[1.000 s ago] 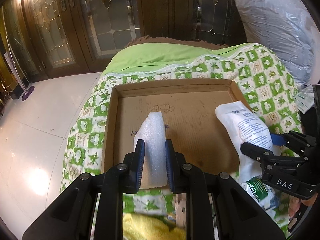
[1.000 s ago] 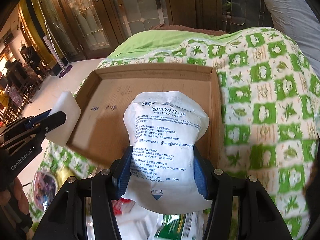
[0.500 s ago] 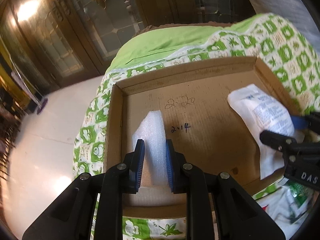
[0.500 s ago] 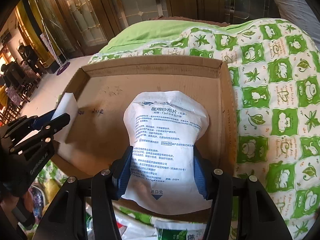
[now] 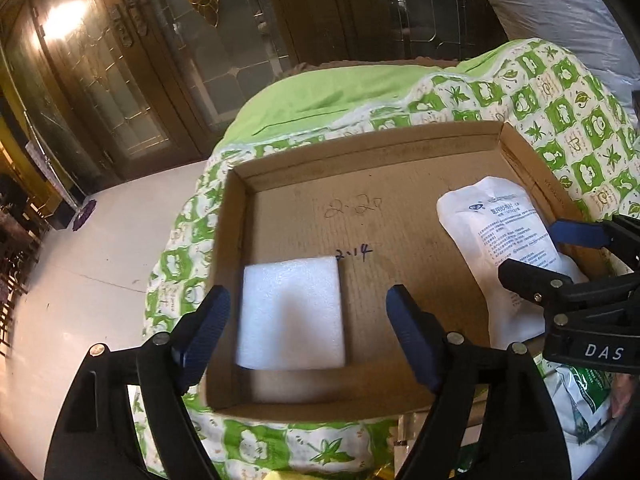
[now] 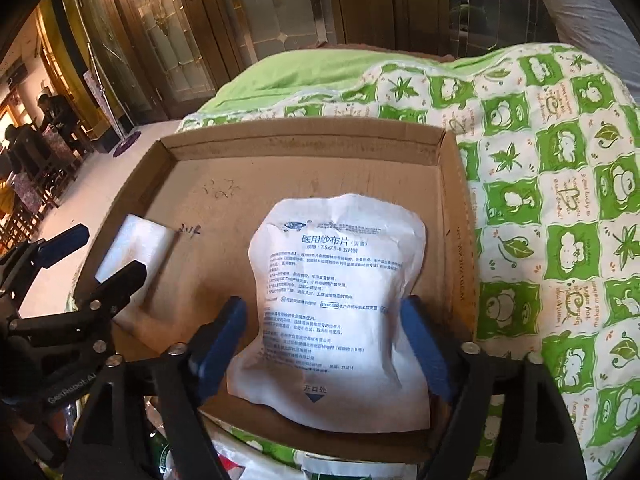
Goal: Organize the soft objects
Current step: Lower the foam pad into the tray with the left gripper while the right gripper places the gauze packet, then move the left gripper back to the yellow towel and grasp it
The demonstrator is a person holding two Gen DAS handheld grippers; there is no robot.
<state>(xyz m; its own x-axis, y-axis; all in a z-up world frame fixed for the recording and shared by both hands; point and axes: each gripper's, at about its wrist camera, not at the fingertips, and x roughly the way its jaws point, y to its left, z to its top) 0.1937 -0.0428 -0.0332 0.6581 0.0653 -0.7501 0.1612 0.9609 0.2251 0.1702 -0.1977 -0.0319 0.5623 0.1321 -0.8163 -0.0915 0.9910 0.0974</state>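
Observation:
A shallow cardboard tray (image 5: 360,148) (image 6: 304,136) rests on a green-patterned quilt. A white foam block (image 5: 292,312) (image 6: 136,248) lies flat in the tray's near left corner. My left gripper (image 5: 308,332) is open above it, not touching. A white gauze packet (image 6: 340,304) (image 5: 496,240) lies in the tray's right side, over the near rim. My right gripper (image 6: 324,348) is open, its jaws on either side of the packet with a small gap.
The quilt (image 6: 560,200) covers a bed with a green sheet (image 5: 320,96). Other packets lie below the tray's near edge (image 5: 576,400). Wooden glass doors (image 5: 120,80) and a white tiled floor (image 5: 80,260) are at the left. A grey pillow (image 5: 560,8) lies at the back right.
Both grippers have opened. The foam block dropped from upright in the left jaws to flat in the tray. The gauze packet was let go and lies in the tray.

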